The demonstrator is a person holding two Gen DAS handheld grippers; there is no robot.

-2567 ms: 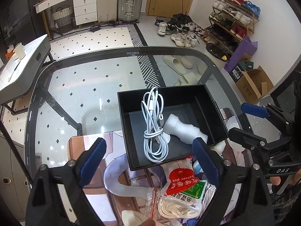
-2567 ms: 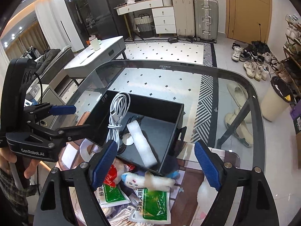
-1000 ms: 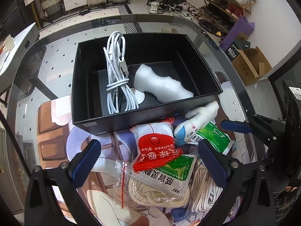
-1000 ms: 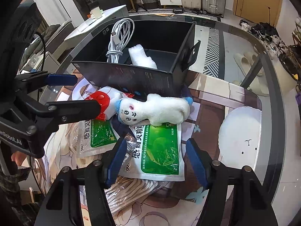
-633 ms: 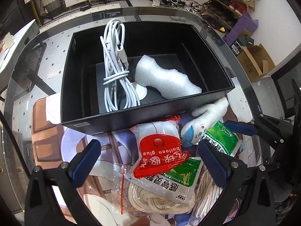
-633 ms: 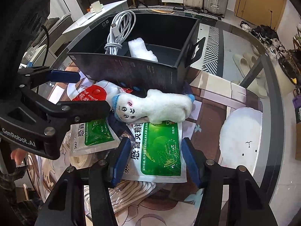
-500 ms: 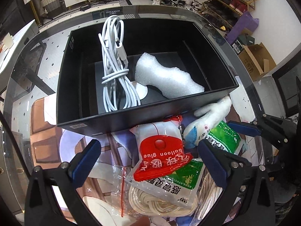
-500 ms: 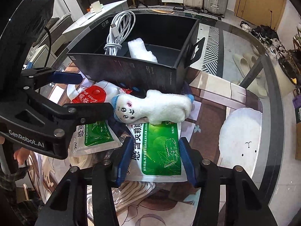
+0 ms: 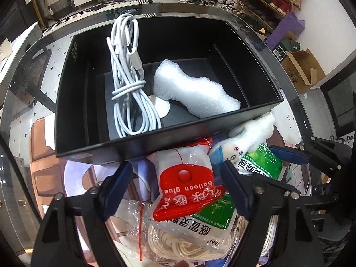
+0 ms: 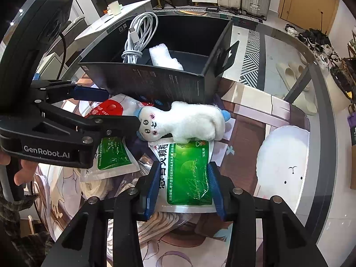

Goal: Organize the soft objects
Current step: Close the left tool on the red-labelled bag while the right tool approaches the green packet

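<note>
Since the earliest frames both claws sit lower, close over the pile in front of the black cardboard box [image 9: 155,146]. Left gripper [image 9: 175,178]: jaws, previously fully spread, are closing around the red-and-white balloon-glue packet [image 9: 189,184]. Right gripper [image 10: 183,187]: jaws are closing from wide apart onto the green-and-white sachet [image 10: 189,173] between them.

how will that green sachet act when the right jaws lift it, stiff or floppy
Probably floppy: the green sachet is a thin flat pouch, so it should sag. Its glossy film may slip. The plush toy lies on its far end and may tumble off as the right gripper's jaws close.
</note>
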